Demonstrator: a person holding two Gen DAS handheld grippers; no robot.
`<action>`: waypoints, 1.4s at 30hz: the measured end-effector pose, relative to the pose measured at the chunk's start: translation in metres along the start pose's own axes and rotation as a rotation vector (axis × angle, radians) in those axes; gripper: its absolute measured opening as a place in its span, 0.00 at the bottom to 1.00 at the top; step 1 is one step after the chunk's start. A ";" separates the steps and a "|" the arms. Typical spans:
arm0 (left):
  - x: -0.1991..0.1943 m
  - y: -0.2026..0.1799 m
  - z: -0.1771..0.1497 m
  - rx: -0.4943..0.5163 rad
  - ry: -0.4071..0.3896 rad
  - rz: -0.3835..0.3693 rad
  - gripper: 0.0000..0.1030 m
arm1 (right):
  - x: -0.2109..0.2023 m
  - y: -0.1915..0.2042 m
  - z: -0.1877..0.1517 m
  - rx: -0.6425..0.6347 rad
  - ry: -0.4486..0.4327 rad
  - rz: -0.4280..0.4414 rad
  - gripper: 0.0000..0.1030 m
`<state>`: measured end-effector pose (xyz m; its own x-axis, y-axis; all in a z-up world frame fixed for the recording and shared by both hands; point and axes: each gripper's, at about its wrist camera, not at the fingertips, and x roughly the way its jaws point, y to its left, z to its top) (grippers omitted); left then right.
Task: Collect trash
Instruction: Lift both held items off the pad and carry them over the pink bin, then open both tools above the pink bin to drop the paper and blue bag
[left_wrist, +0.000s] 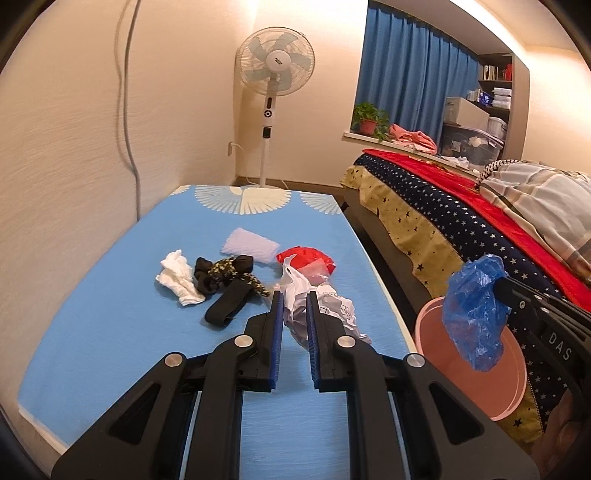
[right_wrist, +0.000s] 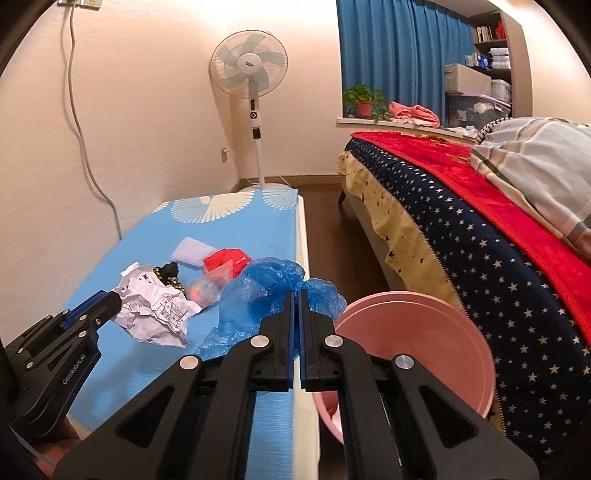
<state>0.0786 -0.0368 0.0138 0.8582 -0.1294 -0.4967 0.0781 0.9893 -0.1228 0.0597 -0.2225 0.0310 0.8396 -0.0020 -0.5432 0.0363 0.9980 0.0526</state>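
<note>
My left gripper (left_wrist: 294, 295) is shut on a crumpled white printed paper (left_wrist: 328, 310) above the blue table (left_wrist: 110, 332); the paper also shows in the right wrist view (right_wrist: 159, 310). My right gripper (right_wrist: 297, 293) is shut on a blue plastic bag (right_wrist: 266, 291), which hangs over the pink bin (right_wrist: 417, 332) in the left wrist view (left_wrist: 474, 306). On the table lie a white tissue (left_wrist: 177, 277), black and patterned cloth pieces (left_wrist: 225, 284), a white foam piece (left_wrist: 249, 245), a red bag (left_wrist: 306, 260) and a clear packet (right_wrist: 205, 286).
The pink bin (left_wrist: 480, 373) stands on the floor between the table and a bed (right_wrist: 480, 240) with a starred cover. A standing fan (left_wrist: 275, 74) is behind the table's far end. A cable (left_wrist: 125, 110) runs down the left wall.
</note>
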 end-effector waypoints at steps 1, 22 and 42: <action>0.001 -0.002 0.000 0.001 0.000 -0.004 0.12 | 0.000 -0.001 0.000 0.000 0.000 -0.003 0.02; 0.016 -0.067 -0.002 0.047 0.017 -0.135 0.12 | -0.020 -0.050 0.005 0.045 -0.018 -0.111 0.02; 0.022 -0.142 -0.010 0.131 0.060 -0.295 0.12 | -0.048 -0.115 0.005 0.137 -0.011 -0.307 0.02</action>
<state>0.0814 -0.1806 0.0114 0.7581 -0.4114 -0.5060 0.3866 0.9084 -0.1594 0.0178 -0.3380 0.0552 0.7837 -0.3028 -0.5423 0.3607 0.9327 0.0006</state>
